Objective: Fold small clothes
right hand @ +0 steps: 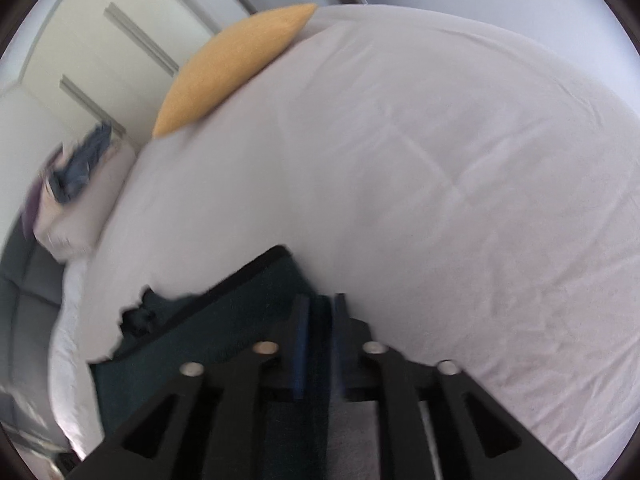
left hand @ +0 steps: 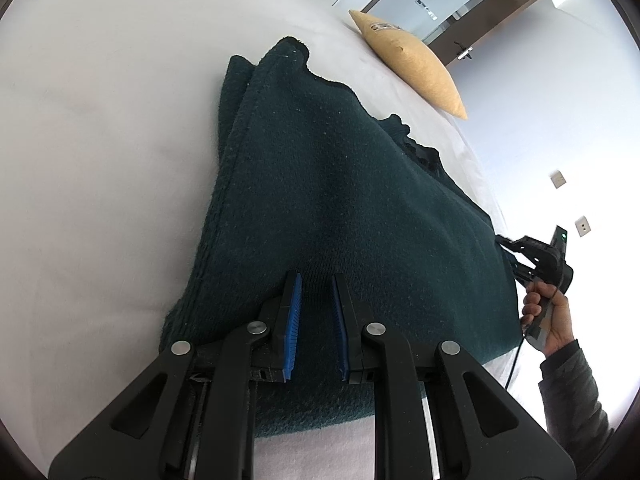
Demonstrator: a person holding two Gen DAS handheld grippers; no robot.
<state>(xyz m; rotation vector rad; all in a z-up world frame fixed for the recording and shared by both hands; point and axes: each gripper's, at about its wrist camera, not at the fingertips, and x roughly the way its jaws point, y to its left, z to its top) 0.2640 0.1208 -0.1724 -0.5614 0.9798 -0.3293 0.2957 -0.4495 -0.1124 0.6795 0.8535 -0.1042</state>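
While the dark green sweater (left hand: 340, 200) lies draped on the white bed (left hand: 100, 160), the left gripper (left hand: 316, 280) pinches its near edge. The right gripper (right hand: 322, 300) pinches another edge of it, near a yellow pillow (right hand: 232, 68).

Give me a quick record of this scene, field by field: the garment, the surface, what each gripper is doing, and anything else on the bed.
garment: dark green knit sweater, partly folded, lying on the bed
surface: white bedsheet
left gripper: jaws a little apart, knit fabric between the blue pads
right gripper: at the sweater's edge, fabric between its pads; view blurred
right hand: holding the right gripper's handle
other item: yellow pillow beyond the sweater
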